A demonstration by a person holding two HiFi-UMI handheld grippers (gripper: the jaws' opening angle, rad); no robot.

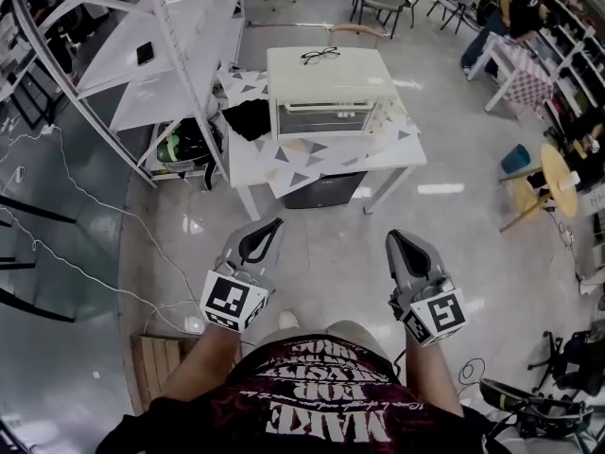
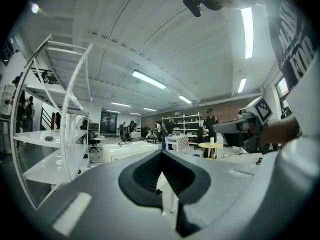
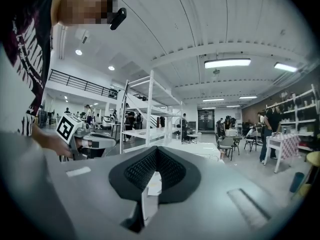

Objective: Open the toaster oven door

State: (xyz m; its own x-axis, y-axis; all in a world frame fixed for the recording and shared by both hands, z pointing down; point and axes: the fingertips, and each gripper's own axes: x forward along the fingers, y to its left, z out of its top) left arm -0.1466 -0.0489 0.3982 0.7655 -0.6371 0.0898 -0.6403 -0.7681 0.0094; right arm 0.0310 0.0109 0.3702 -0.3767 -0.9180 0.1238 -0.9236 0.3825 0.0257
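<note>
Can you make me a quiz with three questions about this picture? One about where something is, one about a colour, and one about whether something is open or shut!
1. Where are the glasses?
A. on the floor
B. on top of the toaster oven
C. on a chair

2. What colour is the toaster oven?
A. red
B. black
C. creamy white

3. How is the oven door?
A. shut
B. hanging wide open
C. taken off

Answers:
1 B: they lie on its flat roof.
2 C: its whole case looks pale cream.
3 A: the door stands flat against the front.
</note>
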